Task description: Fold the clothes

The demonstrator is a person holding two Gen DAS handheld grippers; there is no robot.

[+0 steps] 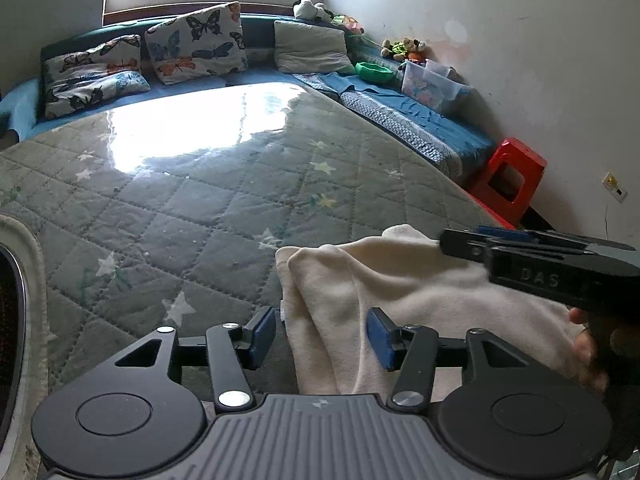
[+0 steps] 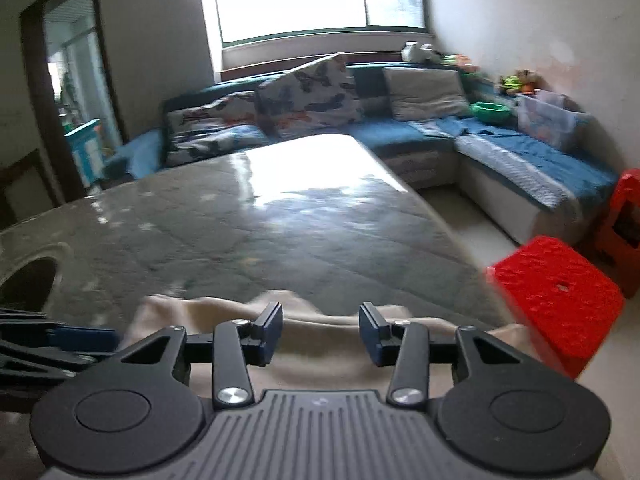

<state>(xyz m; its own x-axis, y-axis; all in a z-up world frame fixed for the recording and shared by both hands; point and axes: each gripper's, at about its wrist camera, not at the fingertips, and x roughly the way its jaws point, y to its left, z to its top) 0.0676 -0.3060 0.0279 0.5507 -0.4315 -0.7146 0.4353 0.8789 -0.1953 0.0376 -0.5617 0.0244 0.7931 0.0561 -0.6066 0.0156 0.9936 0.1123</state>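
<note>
Two sets of tongs, both released over a cream garment [image 1: 400,304] on the near edge of a quilted grey-green cover [image 1: 192,208]. Left gripper [image 1: 322,336] parted, blue pads clear of the cloth, the garment's folded left edge lying in the gap between them but not pinched. Right gripper [image 2: 320,334] likewise spread, its pads standing apart above the garment [image 2: 320,360] with nothing clamped; seen side-on from the left wrist view as a black body [image 1: 560,264] reaching in over the cloth's far right part, a hand [image 1: 588,352] partly visible beneath it. From the right wrist view, the left gripper's fingers [image 2: 80,340] showing at the left edge, just beside the garment. Garment bunched in soft folds, rounded corner toward the middle of the cover, pale stars scattered over the quilting. Farther out, strong window glare [image 1: 192,120] across the cover's far half. Beyond that, a blue corner sofa [image 2: 520,148] with butterfly-print cushions [image 1: 196,40], a plain grey cushion [image 1: 308,46], a green bowl [image 1: 374,72], a clear plastic box [image 1: 432,84] and soft toys [image 1: 404,48] along the wall. Red plastic stool [image 2: 556,300] close to the cover's right edge, a second red one [image 2: 628,216] behind it. Right wrist view blurred throughout.
</note>
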